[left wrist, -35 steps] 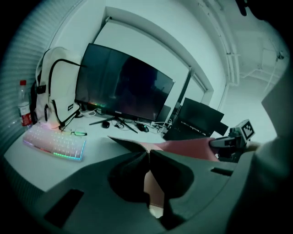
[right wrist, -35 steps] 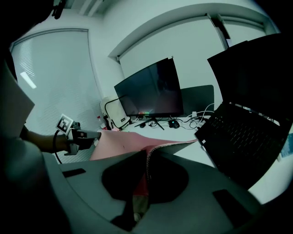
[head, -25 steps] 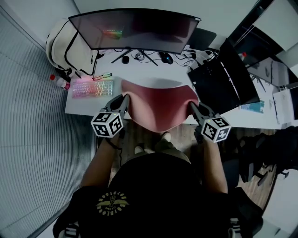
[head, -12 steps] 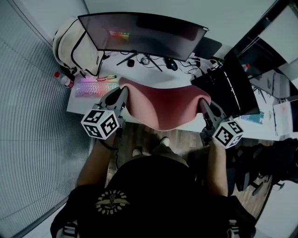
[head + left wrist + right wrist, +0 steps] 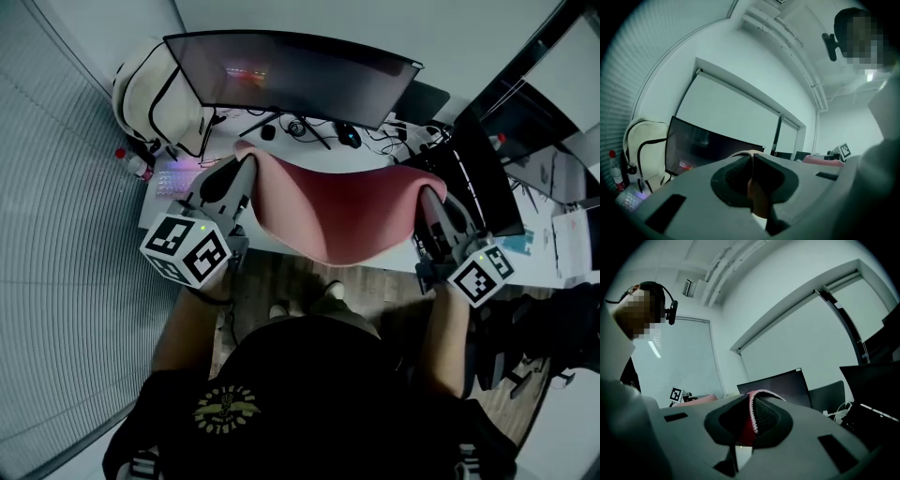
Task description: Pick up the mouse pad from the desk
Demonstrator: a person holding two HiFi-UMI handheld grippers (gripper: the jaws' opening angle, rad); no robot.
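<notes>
The large pink mouse pad [image 5: 333, 211] hangs in the air above the white desk [image 5: 281, 239], sagging in the middle like a hammock. My left gripper [image 5: 246, 169] is shut on its left end and my right gripper [image 5: 427, 192] is shut on its right end. In the left gripper view the pad's edge [image 5: 751, 178] is pinched between the jaws of that gripper [image 5: 751, 157]. The pad's stitched edge [image 5: 751, 420] shows clamped in the jaws of the right gripper [image 5: 752, 401] in the right gripper view. Both grippers point level, toward the monitor.
A curved monitor [image 5: 291, 70] stands at the desk's back with a mouse [image 5: 349, 137] and cables beneath it. A lit keyboard [image 5: 173, 175] lies left, next to a cream backpack [image 5: 155, 98] and a bottle [image 5: 131, 161]. A black laptop [image 5: 473, 178] sits right.
Both grippers have risen with the mouse pad held between them. The pad has come up off the desk and now sags higher, in front of the monitor's foot.
</notes>
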